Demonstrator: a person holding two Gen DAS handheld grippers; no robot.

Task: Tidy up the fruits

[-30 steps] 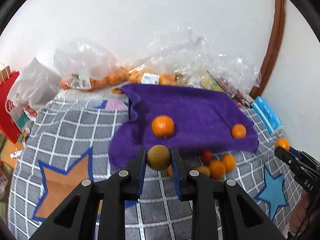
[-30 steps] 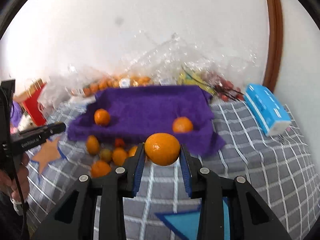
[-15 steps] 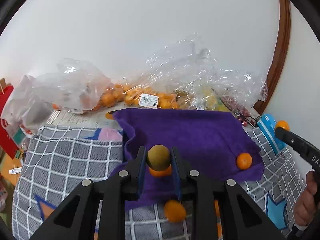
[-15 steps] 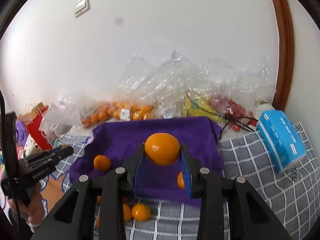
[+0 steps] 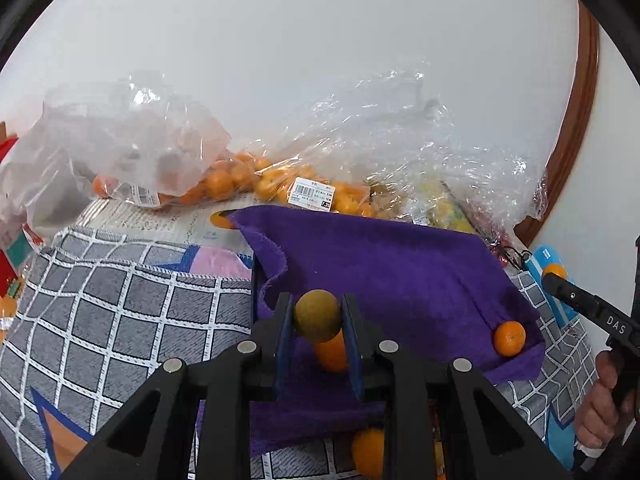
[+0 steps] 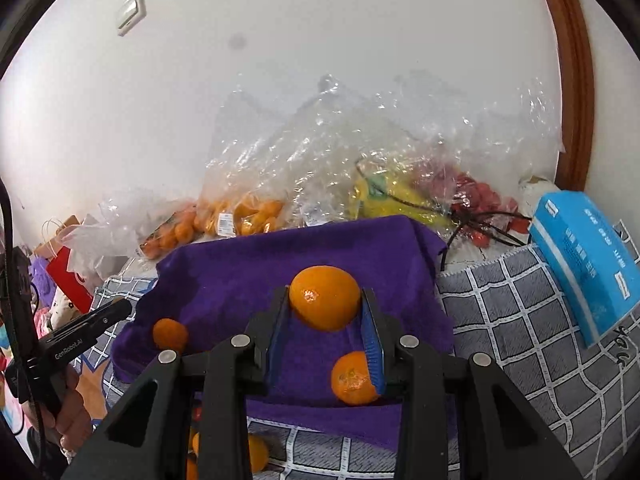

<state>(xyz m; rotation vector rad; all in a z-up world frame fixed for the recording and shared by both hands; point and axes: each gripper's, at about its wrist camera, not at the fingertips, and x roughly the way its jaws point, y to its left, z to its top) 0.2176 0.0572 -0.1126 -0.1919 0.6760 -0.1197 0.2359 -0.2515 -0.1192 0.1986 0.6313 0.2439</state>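
Note:
My left gripper point(image 5: 317, 318) is shut on a small olive-green round fruit point(image 5: 317, 315), held above the near part of the purple towel point(image 5: 384, 272). An orange point(image 5: 331, 354) lies on the towel just behind the fingers, another orange point(image 5: 509, 338) at the towel's right edge. My right gripper point(image 6: 325, 308) is shut on a large orange point(image 6: 325, 298), held over the purple towel point(image 6: 248, 280). Two oranges lie on the towel below it, one at the left point(image 6: 170, 334) and one by the right finger point(image 6: 352, 378).
Clear plastic bags of oranges point(image 5: 240, 178), bananas point(image 6: 384, 196) and red fruit point(image 6: 480, 200) lie behind the towel against the wall. A blue tissue pack point(image 6: 584, 264) lies to the right. Loose oranges point(image 5: 368, 452) lie on the checked blanket point(image 5: 120, 312) in front. A red bag point(image 6: 66, 280) stands at the left.
Both grippers have moved forward and up over the purple towel with their fruit still held. The towel and the bags look closer in both views.

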